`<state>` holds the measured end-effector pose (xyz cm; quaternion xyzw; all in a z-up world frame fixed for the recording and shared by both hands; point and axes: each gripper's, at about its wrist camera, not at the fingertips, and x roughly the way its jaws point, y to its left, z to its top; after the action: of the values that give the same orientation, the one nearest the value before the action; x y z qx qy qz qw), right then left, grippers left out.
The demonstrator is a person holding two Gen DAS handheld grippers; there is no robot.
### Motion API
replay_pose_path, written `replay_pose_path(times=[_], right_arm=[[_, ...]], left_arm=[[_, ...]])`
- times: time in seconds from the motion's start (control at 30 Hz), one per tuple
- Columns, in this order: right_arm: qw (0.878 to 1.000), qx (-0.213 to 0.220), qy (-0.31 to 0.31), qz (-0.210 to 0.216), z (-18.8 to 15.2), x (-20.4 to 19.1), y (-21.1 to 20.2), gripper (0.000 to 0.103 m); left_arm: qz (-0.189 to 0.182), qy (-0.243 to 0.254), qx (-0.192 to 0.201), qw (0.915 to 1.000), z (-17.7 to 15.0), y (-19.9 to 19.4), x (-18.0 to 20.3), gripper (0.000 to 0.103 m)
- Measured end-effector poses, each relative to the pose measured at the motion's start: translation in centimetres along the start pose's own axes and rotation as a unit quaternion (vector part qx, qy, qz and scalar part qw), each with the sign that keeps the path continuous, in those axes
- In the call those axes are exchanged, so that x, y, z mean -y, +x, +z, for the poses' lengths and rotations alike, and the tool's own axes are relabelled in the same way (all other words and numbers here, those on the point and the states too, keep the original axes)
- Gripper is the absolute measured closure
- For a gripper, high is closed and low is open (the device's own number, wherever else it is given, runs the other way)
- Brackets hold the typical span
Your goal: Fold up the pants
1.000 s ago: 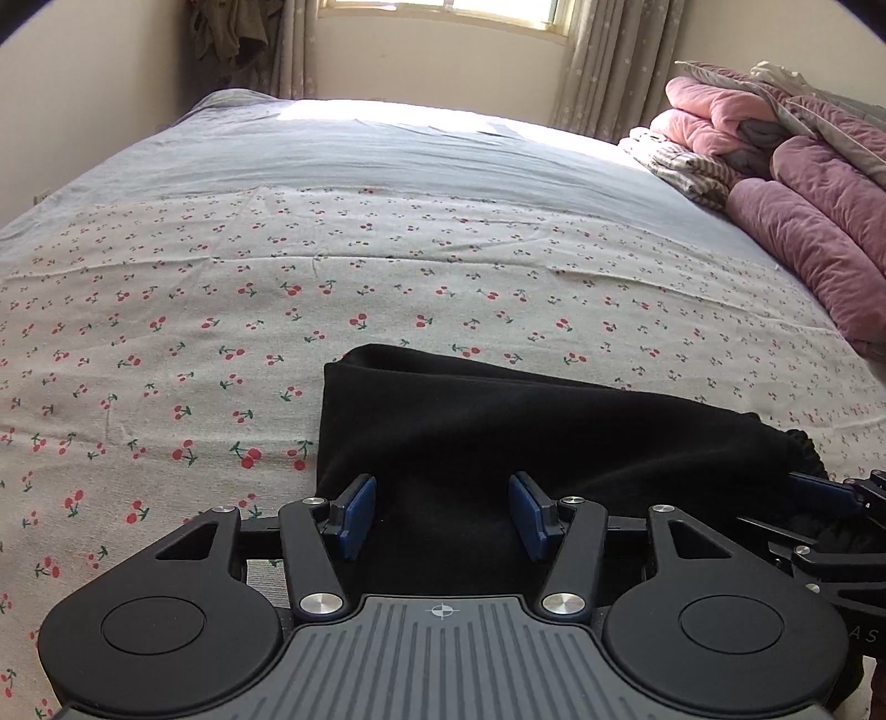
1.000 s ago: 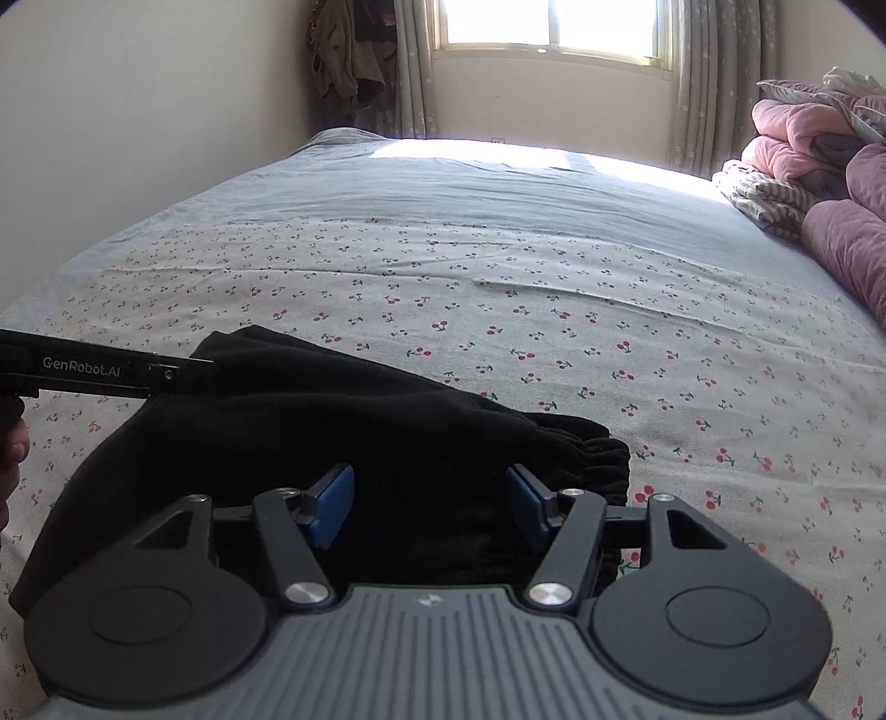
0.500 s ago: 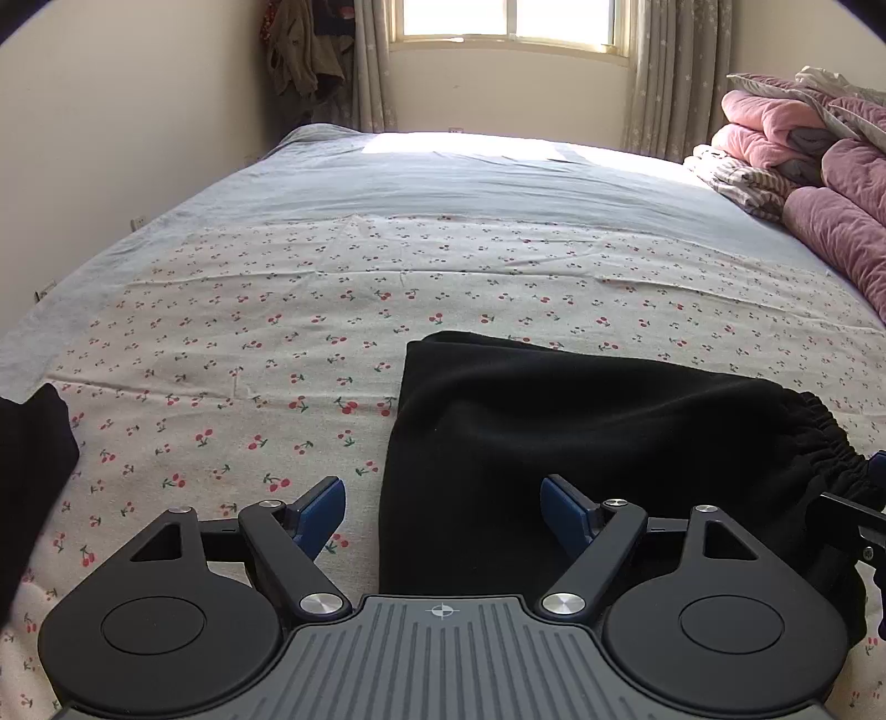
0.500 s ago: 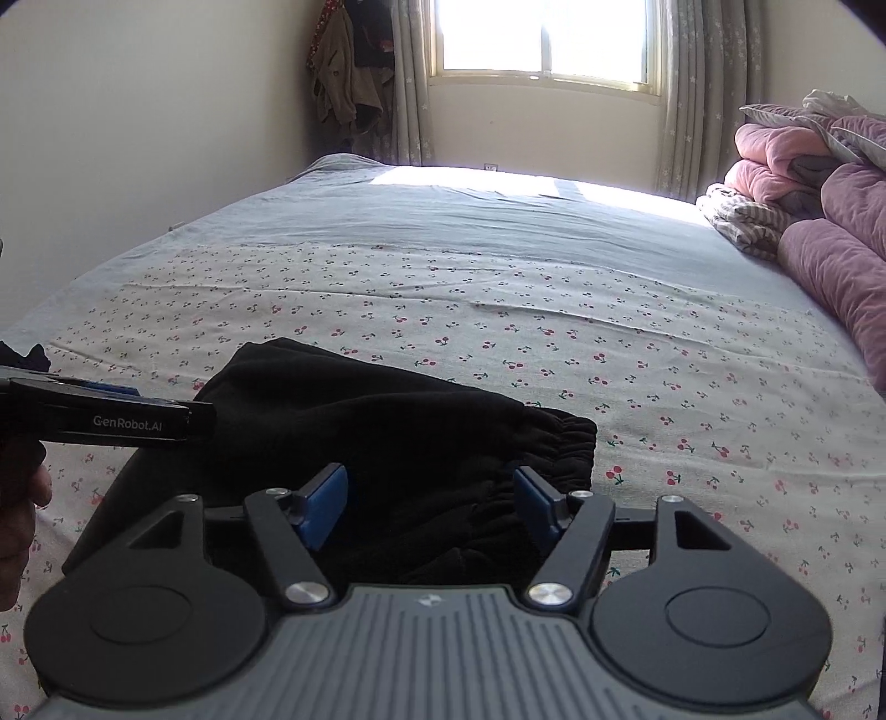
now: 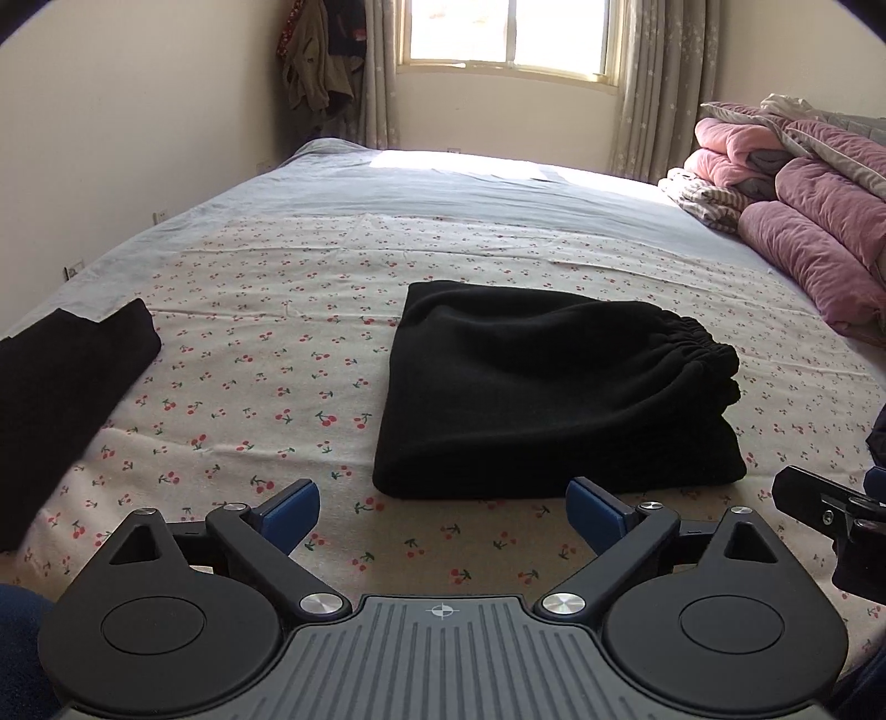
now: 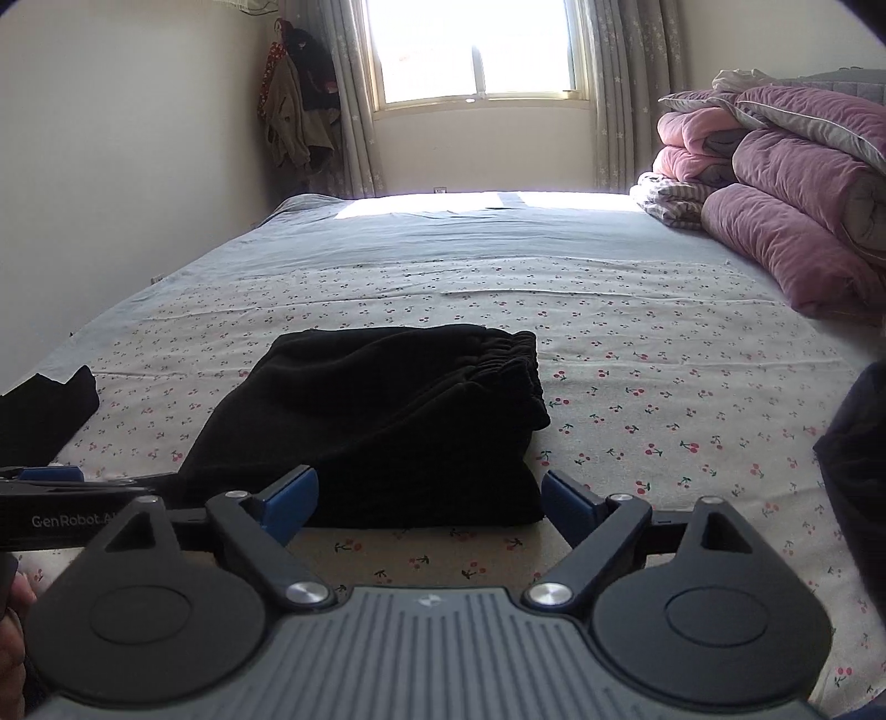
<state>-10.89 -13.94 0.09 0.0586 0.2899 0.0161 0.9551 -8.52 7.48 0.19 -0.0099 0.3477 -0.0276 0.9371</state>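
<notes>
Both grippers have backed off the black pants (image 5: 548,393) since the earlier frames, when the blue pads sat over the cloth; bare cherry-print sheet (image 5: 266,310) now shows between the pads and the garment's near edge.

Left gripper (image 5: 443,504): jaws opening, spread wide, nothing between them, no contact with the fabric. Right gripper (image 6: 429,501): jaws opening, likewise wide and holding nothing; the pants' near edge lies just beyond the pads at 12 o'clock.

Pants: folded into a compact rectangle, flat on the bed, elastic waistband (image 5: 698,343) bunched at the right end, about 2 o'clock from the bundle's centre in the left wrist view. In the right wrist view the bundle sits at 11 o'clock from the jaw gap.

Second dark garment (image 5: 66,382) lies at 9 o'clock, well apart from the pants. Pink and purple quilts (image 5: 803,232) are stacked at 2 o'clock along the bed's right side. Window (image 6: 476,50) at 12 o'clock, curtains either side.

Part of the left gripper's body shows at 9 o'clock in the right wrist view, fingertips of a hand (image 6: 14,620) below it.
</notes>
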Motion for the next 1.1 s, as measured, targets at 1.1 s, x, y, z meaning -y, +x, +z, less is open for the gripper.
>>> replay_pose_path(times=[1.1], right_arm=[[0.999, -0.029, 0.022, -0.017, -1.4, -1.5, -4.6, 0.013]], left_arm=[[0.009, 0.006, -0.013, 0.9999, -0.6, -3.8, 0.2, 0.0]])
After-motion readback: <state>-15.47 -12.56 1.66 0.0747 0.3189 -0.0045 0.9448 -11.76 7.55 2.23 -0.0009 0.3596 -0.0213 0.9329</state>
